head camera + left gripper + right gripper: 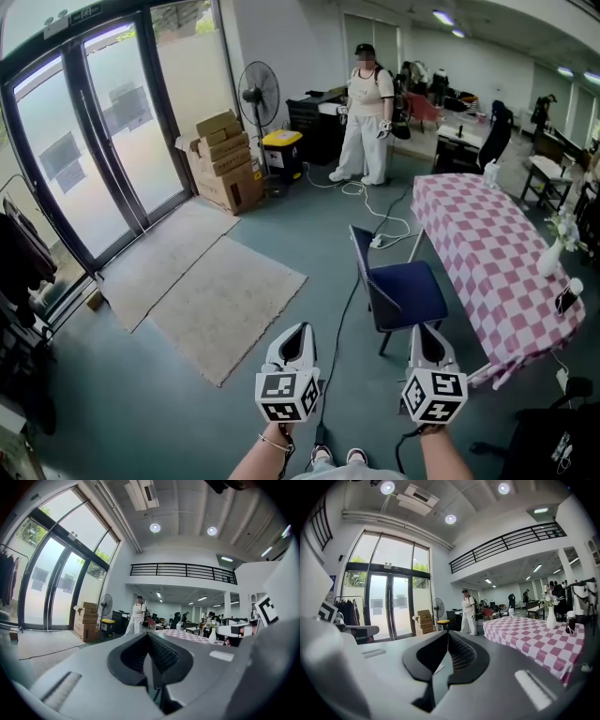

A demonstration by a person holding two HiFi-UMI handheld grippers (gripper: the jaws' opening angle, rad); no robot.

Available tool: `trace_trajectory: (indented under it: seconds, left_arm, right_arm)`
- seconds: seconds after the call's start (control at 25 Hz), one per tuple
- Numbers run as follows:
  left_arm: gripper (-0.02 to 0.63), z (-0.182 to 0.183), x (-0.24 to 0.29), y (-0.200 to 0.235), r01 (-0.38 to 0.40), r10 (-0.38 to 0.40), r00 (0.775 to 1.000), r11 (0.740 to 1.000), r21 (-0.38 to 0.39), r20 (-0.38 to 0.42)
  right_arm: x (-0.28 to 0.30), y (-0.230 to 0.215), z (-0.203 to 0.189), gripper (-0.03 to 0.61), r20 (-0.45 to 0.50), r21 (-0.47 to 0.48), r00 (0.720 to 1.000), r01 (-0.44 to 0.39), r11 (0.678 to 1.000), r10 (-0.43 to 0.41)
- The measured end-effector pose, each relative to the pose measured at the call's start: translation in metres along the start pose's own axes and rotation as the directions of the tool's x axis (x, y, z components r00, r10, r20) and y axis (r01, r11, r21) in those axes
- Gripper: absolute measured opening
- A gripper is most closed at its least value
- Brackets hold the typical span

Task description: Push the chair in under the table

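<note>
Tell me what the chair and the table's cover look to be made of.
Chair: the seat looks like matte navy fabric padding, with no shine; the legs are thin and dark, probably metal. Table cover: pink-and-white checked cloth, likely fabric, since it drapes softly over the edges.

Readable text: none.
Sheets (125, 101) on the glass door (141, 159): too small to read.
Small label (84, 12) above the door: illegible.

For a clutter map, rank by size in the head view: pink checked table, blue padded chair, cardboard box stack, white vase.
Pink checked table
Blue padded chair and cardboard box stack: about alike
White vase
</note>
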State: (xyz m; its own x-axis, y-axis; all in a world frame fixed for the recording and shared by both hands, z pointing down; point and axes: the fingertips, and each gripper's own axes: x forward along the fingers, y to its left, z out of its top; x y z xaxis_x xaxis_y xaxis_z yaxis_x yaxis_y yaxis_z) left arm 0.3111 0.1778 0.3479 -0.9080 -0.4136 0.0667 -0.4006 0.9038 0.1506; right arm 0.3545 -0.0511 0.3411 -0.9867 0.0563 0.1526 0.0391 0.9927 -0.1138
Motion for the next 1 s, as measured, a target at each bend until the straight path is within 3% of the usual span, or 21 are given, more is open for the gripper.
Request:
trace_trajectory:
  seconds: [0.32, 0.44, 0.72, 1.0]
  left_arm:
    - [0.003, -0.002, 0.002, -0.007, 0.009, -0.009, 1.000, 1.000, 0.005, -0.009]
    - [0.003, -0.003, 0.002, -0.007, 0.009, -0.009, 1.000, 1.000, 0.002, -0.006]
    - [0.111, -0.005, 0.004, -0.006, 0.011, -0.012, 1.000, 1.000, -0.023, -0.020]
    - [0.126, -0.019, 0.008, -0.014, -0.002, 0.001, 0.998, 1.000, -0.018, -0.056]
  right_arm:
    - [0.001, -0.004, -0.002, 0.021, -0.015, 0.002, 1.000, -0.008, 1.000, 0.008]
    - [0.001, -0.008, -0.004, 0.059, -0.011, 0.017, 1.000, -0.006, 1.000, 0.006]
    - [0.002, -0.012, -0.001, 0.130, -0.003, 0.035, 1.000, -0.009, 0.999, 0.009]
    - [0.005, -0.027, -0.011, 0.130, -0.036, 0.043, 0.999, -0.022, 0.999, 0.024]
